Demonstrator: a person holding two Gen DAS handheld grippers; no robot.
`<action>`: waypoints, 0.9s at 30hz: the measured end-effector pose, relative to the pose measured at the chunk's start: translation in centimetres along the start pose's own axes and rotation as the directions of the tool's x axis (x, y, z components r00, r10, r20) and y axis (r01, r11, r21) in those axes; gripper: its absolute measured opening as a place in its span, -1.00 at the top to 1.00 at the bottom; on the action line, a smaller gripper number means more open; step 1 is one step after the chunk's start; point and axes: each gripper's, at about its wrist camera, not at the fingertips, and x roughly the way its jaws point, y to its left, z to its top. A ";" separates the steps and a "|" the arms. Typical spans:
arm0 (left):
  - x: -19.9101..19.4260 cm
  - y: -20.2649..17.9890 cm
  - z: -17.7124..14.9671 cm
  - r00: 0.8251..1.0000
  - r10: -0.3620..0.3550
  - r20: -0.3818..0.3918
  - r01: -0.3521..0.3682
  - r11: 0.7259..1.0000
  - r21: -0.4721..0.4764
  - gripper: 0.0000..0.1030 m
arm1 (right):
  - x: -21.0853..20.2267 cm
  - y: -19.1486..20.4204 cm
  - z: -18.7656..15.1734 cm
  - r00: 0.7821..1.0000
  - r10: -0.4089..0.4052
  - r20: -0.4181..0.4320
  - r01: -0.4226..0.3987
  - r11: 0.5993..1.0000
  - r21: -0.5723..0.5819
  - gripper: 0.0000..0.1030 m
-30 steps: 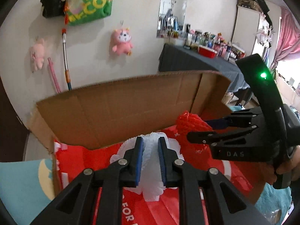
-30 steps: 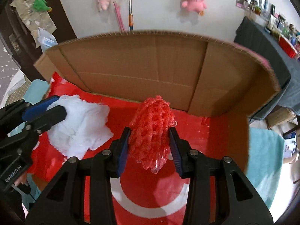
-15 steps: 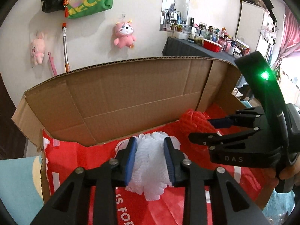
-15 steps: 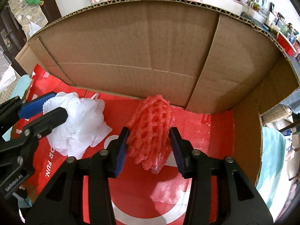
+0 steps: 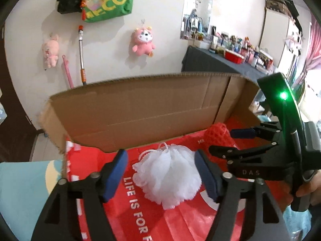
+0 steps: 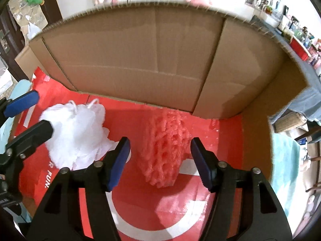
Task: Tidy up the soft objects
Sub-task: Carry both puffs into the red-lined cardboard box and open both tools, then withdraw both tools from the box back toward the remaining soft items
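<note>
A white mesh bath pouf (image 5: 168,175) lies on the red floor of a cardboard box (image 5: 140,110). My left gripper (image 5: 162,173) straddles it, jaws opening, pads clear of the pouf on both sides. Beside it lies a red foam net (image 6: 164,146), resting on the same red floor. My right gripper (image 6: 160,158) straddles the net, its jaws opening too, with gaps between pads and net. The white pouf (image 6: 76,134) and the left gripper's fingers (image 6: 22,102) show at the left of the right wrist view. The right gripper's fingers (image 5: 242,133) appear at the right of the left wrist view, by the net (image 5: 218,135).
The box's tall brown back wall (image 6: 152,60) and right wall (image 6: 260,100) close in the space ahead. A teal cloth (image 5: 24,188) lies outside the box on the left. Pink plush toys (image 5: 142,42) hang on the wall behind; a cluttered dark table (image 5: 220,64) stands at the right.
Both grippers have opened and let go: the white pouf and the red net now lie free on the box floor. The pouf has puffed out wider.
</note>
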 end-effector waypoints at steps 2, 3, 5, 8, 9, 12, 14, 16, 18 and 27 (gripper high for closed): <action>-1.6 0.0 0.1 0.999 0.019 0.026 -0.018 1.000 -0.010 -0.61 | -1.5 0.1 -0.3 1.000 -0.004 0.023 0.003 1.000 0.002 -0.31; -2.4 -0.1 0.2 0.999 0.028 0.040 -0.027 1.000 -0.011 -0.66 | -2.5 0.1 -0.4 0.999 -0.008 0.037 0.008 1.000 0.000 -0.31; -4.5 -0.3 0.3 0.996 0.046 0.074 -0.046 0.999 -0.009 -0.78 | -4.1 0.6 -0.7 0.998 -0.018 0.062 0.018 1.000 -0.008 -0.32; -7.8 -0.9 0.3 0.990 0.069 0.126 -0.068 0.998 -0.008 -0.89 | -7.6 0.6 -1.5 0.992 -0.029 0.120 0.031 0.999 -0.013 -0.38; -8.9 -1.0 0.3 0.987 0.077 0.143 -0.076 0.997 -0.011 -0.94 | -8.9 0.9 -1.9 0.989 -0.029 0.143 0.031 0.999 -0.013 -0.42; -12.6 -1.5 -0.2 0.975 0.092 0.204 -0.088 0.996 -0.028 -1.00 | -12.7 1.5 -2.8 0.978 -0.020 0.209 0.023 1.000 -0.013 -0.53; -15.2 -2.0 -0.9 0.966 0.086 0.245 -0.079 0.996 -0.039 -1.00 | -15.3 2.5 -4.1 0.969 -0.016 0.246 0.022 1.000 -0.022 -0.53; -17.2 -2.4 -1.6 0.959 0.083 0.270 -0.073 0.996 -0.048 -1.00 | -18.3 3.1 -5.8 0.954 -0.016 0.300 0.027 0.999 -0.031 -0.53; -19.2 -2.8 -2.5 0.950 0.083 0.301 -0.070 0.996 -0.051 -1.00 | -20.7 3.5 -7.6 0.938 -0.013 0.347 0.029 0.999 -0.039 -0.60; -25.5 -5.6 -8.4 0.925 0.064 0.373 -0.048 0.997 -0.054 -1.00 | -29.4 6.2 -16.9 0.852 0.011 0.523 0.014 0.999 -0.043 -0.77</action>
